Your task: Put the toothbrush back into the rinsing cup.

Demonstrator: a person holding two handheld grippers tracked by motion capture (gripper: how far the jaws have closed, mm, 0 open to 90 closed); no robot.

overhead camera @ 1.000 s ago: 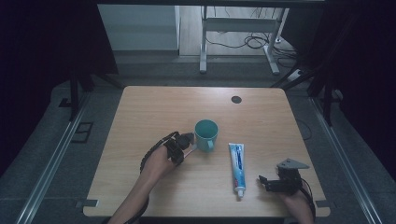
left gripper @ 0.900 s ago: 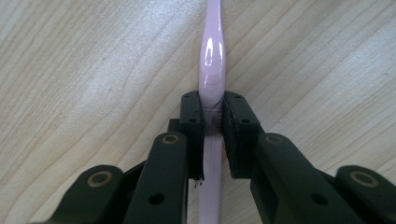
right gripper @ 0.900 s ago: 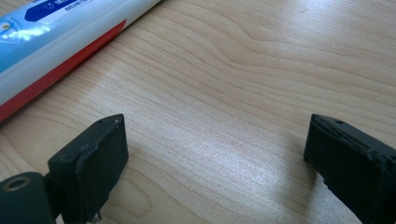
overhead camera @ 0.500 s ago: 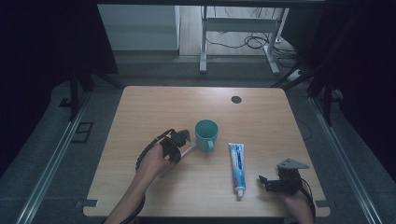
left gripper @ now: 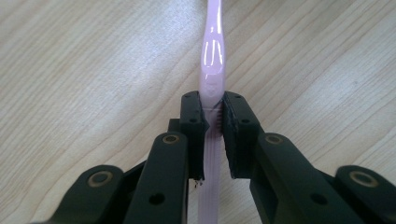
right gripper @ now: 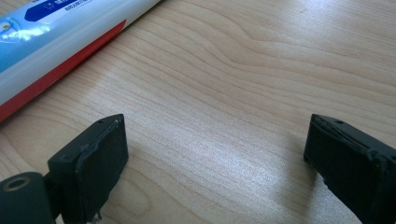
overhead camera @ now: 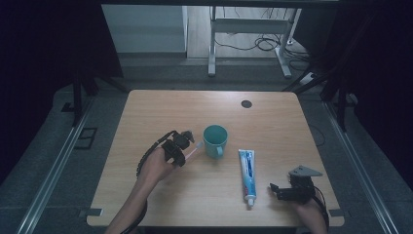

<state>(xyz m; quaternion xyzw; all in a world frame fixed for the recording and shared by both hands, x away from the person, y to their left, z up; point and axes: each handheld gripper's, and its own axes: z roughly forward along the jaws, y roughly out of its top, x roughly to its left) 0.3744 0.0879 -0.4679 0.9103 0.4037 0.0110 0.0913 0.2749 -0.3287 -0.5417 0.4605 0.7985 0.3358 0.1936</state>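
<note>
Left gripper (left gripper: 212, 121) clamped on glossy pale-pink toothbrush (left gripper: 212, 56), right gripper (right gripper: 215, 154) spread wide beside toothpaste tube (right gripper: 60, 42)

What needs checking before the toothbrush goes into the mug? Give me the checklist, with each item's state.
1. Left gripper shut on the pink toothbrush: ok, both jaws press the handle.
2. Toothbrush aimed at the teal mug: ok, its tip points toward the mug in the high view.
3. Mug upright with its mouth open: ok.
4. Mug empty inside: cannot tell, too dark.
5. Right gripper out of the way: ok, it sits open near the table's near right corner.
6. Toothpaste tube off the path: ok, it lies flat to the right of the mug.
</note>
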